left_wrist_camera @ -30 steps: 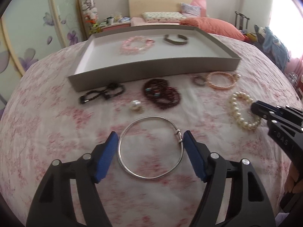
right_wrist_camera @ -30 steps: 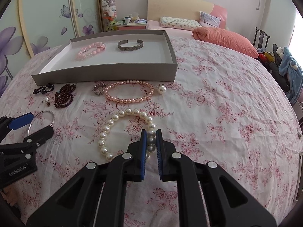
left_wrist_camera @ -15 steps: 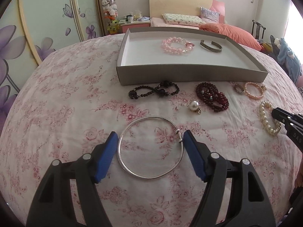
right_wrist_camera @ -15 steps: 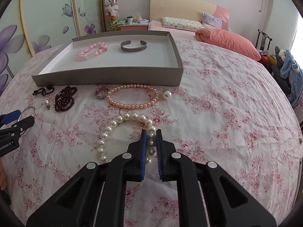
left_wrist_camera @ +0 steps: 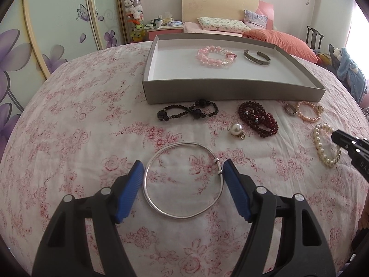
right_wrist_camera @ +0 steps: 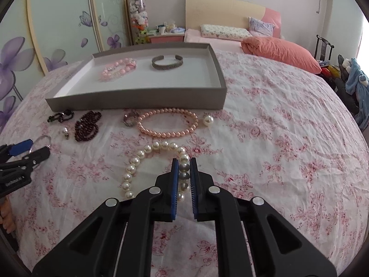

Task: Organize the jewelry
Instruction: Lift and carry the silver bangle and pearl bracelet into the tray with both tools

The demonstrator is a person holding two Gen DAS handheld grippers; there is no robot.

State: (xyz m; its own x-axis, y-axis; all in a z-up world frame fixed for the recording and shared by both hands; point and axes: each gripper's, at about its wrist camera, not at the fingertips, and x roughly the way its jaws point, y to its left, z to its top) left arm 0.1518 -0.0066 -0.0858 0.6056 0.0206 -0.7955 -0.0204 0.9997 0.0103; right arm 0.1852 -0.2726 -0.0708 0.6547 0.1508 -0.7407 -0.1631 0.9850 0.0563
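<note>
The left gripper point(left_wrist_camera: 183, 185) stands spread wide over the floral bedspread point(left_wrist_camera: 69, 138), its blue pads point(left_wrist_camera: 129, 191) flanking a silver bangle point(left_wrist_camera: 183, 181) that lies flat on the cloth; the right pad sits just beside the bangle's clasp and the left pad just beside the rim, though contact cannot be confirmed. The right gripper point(right_wrist_camera: 184, 182) is closed on the white pearl bracelet point(right_wrist_camera: 147, 161), with several pearls pinched between its blue pads point(right_wrist_camera: 175, 184) while the rest of the strand rests on the bedspread in an arc to the left. Beyond both tools sits a shallow grey tray point(right_wrist_camera: 138, 98), which holds a pink bead bracelet point(right_wrist_camera: 117, 68) and, to its right, a metal cuff point(right_wrist_camera: 167, 63), the two apart from each other. In front of the tray's near wall, on the cloth, a row of pieces lies from left to right: a black bead bracelet point(left_wrist_camera: 188, 110), a dark red bead strand point(left_wrist_camera: 258, 117) coiled in loops, a small ring point(right_wrist_camera: 130, 118), and a peach pearl bracelet point(right_wrist_camera: 168, 123) just beside the ring. A loose pearl pendant point(left_wrist_camera: 236, 130) lies near the dark red strand, and a single large pearl point(right_wrist_camera: 208, 120) lies just right of the peach bracelet.
</note>
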